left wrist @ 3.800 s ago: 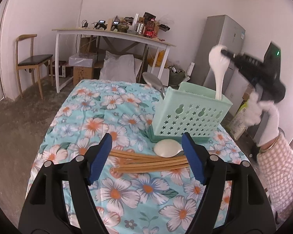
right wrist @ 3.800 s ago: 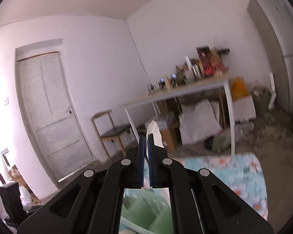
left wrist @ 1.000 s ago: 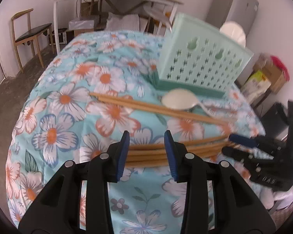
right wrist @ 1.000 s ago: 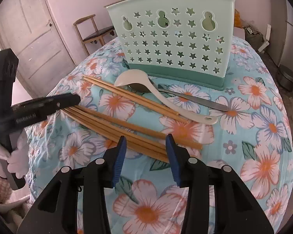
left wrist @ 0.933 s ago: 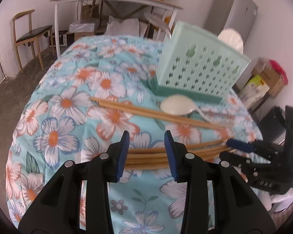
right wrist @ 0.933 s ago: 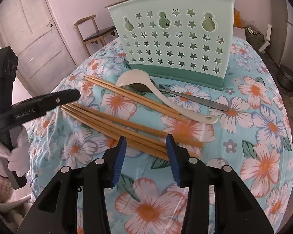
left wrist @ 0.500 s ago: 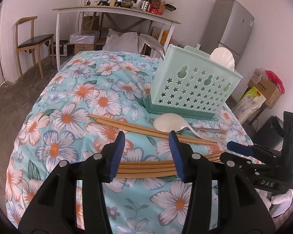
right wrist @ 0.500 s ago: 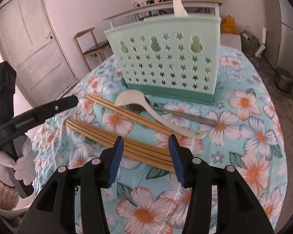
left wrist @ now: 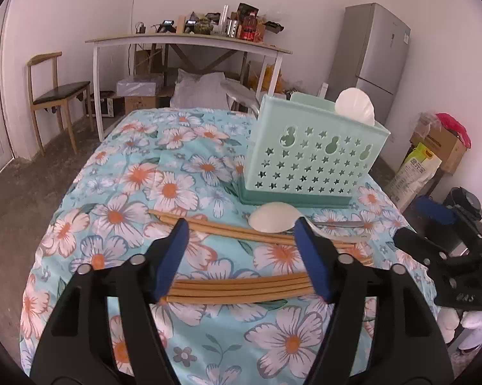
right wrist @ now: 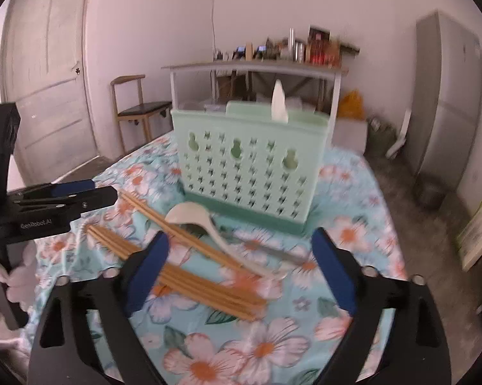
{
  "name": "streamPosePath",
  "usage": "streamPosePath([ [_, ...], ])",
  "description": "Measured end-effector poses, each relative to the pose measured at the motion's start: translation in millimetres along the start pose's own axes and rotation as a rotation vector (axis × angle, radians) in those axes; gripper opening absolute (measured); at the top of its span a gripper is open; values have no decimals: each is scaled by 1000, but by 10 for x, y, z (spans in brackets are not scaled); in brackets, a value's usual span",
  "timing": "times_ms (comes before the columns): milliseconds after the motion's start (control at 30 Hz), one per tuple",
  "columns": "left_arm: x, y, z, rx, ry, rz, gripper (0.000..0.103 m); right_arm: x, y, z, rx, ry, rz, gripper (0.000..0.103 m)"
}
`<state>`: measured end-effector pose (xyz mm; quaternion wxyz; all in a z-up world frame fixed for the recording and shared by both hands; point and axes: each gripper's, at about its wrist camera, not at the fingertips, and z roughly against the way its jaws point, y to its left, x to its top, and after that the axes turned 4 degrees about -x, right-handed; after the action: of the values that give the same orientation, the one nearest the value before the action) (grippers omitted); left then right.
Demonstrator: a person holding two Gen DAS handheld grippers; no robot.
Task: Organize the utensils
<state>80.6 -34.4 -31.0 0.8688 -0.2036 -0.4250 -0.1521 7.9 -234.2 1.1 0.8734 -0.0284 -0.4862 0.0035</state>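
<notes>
Hovering low in frame, the left tool [left wrist: 241, 250] and right tool [right wrist: 239, 256] had just spread apart, both empty. Chopsticks [left wrist: 237, 288] at lower centre looked light, stiff and slippery; a mid-length grip on the bundle seemed best.

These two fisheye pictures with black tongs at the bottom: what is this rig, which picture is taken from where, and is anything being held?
A person holds a hand-held gripper in each hand; each carries a camera looking along its two blue-padded fingers. One picture is from the left gripper, the other from the right gripper. Each also shows in the other's view, held by a white-gloved hand.

On the flowered tablecloth stands a green holder with a white spoon in it. In front lie wooden chopsticks, another white spoon and a metal one.

Nothing is held: both pairs of fingers have just been opening and stand apart over the chopsticks.
</notes>
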Motion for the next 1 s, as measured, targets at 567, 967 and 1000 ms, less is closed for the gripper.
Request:
streamPosePath([
  [567, 17, -2, 50, 34, -65, -59, 84, 78, -5, 160, -127, -107, 83, 95],
  [967, -19, 49, -17, 29, -43, -65, 84, 147, 148, -164, -62, -25, 171, 65],
  [1000, -24, 57, -28, 32, -38, -67, 84, 149, 160, -204, -55, -11, 185, 63],
])
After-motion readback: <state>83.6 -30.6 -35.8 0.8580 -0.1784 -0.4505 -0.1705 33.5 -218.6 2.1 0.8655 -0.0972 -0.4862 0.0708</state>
